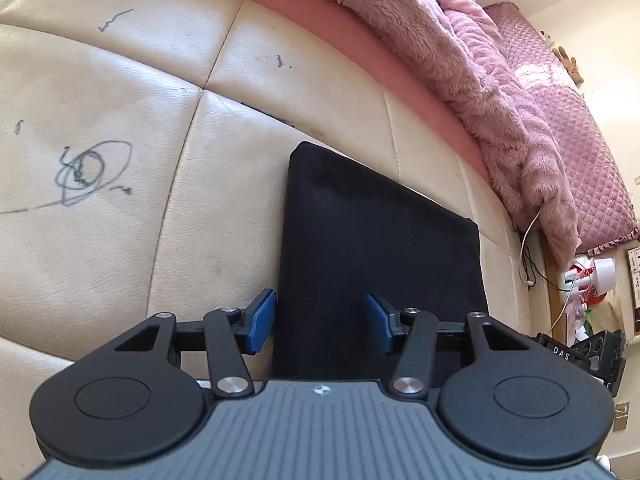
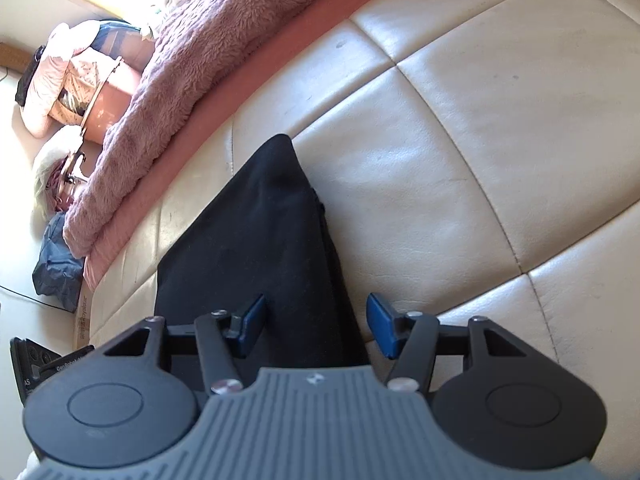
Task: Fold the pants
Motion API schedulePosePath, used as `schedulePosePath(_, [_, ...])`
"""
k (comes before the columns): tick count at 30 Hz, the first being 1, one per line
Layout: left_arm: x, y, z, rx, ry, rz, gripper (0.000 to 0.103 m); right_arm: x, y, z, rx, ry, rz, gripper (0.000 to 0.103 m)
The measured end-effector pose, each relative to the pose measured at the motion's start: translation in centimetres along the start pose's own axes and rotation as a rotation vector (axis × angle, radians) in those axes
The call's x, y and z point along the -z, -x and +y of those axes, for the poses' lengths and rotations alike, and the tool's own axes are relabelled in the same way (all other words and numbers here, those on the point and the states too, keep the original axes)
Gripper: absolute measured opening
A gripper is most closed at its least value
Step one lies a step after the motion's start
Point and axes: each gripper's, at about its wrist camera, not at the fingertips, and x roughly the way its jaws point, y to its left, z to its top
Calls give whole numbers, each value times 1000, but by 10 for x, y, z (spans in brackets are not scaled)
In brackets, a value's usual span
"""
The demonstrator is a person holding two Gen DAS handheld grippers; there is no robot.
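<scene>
The left claw [image 1: 321,322] stands released, its blue-padded fingers [image 1: 262,320] spread with nothing pressed between them; one pad hangs over the cream leather, the other over the folded black pants [image 1: 372,248]. The right claw [image 2: 316,326] is likewise released, and the near edge of the same dark cloth runs through the gap between its blue pads [image 2: 382,330] without being pinched.

The pants lie as a flat, soft, matte rectangle on the cream quilted leather bench [image 1: 120,240] at the foot of a bed. The left view shows the far corners of the pants squarely; the right view shows stacked layers along one edge. The near end is hidden under each claw body in both views.

Only the left view shows blue pen scribbles [image 1: 90,172] on the leather, a white cable [image 1: 526,240] and cluttered things at the far right, too small to make out. Only the right view shows a heap of pink and pale bundles [image 2: 76,80] and a dark blue bag [image 2: 56,264] on the floor. A fluffy pink blanket [image 1: 480,80] overhangs a pink mattress edge [image 1: 360,44] beyond the bench.
</scene>
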Motion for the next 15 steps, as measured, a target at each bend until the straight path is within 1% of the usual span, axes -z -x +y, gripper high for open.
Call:
schedulePosePath(1, [0, -1, 0, 0, -6, 1, 59, 0, -1, 0, -3, 2, 3, 53])
schedulePosePath(2, [0, -1, -1, -2, -15, 1, 58, -2, -3, -1, -8, -3, 5, 50])
schedulePosePath(4, [-1, -3, -3, -3, -28, 1, 50, -3, -4, -3, -9, 3, 12, 43])
schedulePosePath(5, [0, -2, -1, -4, -29, 1, 49, -3, -5, -3, -10, 3, 15, 41])
schedulePosePath(7, [0, -2, 0, -7, -32, 4, 36, -4, -7, -3, -12, 12, 20, 35])
schedulePosePath(8, [-1, -2, 1, -7, -32, 5, 33, -4, -6, -3, -14, 8, 22, 31])
schedulePosePath(10, [-1, -1, 2, -6, -33, 4, 23, -4, -8, -4, -27, 1, 28, 26])
schedulePosePath(13, [-3, 2, 2, -6, -50, 1, 18, -4, -6, -2, -32, -4, 29, 20])
schedulePosePath(14, [-4, 4, 2, -9, -55, -3, 18, -5, -5, -1, -32, -8, 27, 17])
schedulePosePath(15, [-5, 6, 2, -14, -56, -8, 17, -5, -4, 1, -37, -14, 26, 16])
